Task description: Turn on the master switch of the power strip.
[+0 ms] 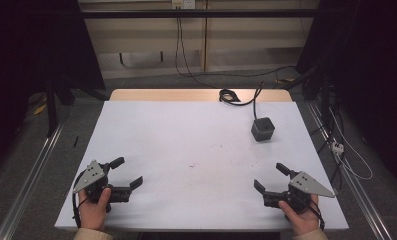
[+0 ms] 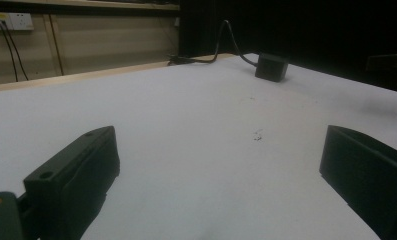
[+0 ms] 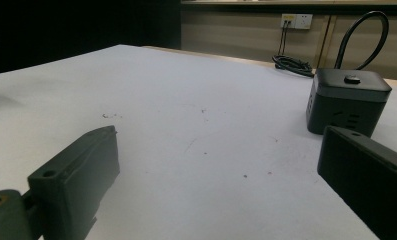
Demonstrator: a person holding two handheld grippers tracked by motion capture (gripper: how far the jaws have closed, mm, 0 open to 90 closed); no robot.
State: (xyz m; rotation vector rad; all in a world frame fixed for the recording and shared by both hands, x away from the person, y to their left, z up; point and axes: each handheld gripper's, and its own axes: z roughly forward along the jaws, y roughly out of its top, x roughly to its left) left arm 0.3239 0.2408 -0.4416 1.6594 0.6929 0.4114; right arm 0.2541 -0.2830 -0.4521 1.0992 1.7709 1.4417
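Your left gripper [image 1: 127, 172] sits at the near left of the white-topped desk [image 1: 186, 135], its fingers spread wide with nothing between them. Your right gripper [image 1: 268, 177] sits at the near right, fingers equally wide apart and empty. A small dark grey cube-shaped power box [image 1: 262, 129] with a black cable [image 1: 234, 97] stands on the far right of the desk, well apart from both.

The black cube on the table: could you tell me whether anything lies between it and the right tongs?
Nothing visible does: bare white table separates the open right tongs from the black cube.
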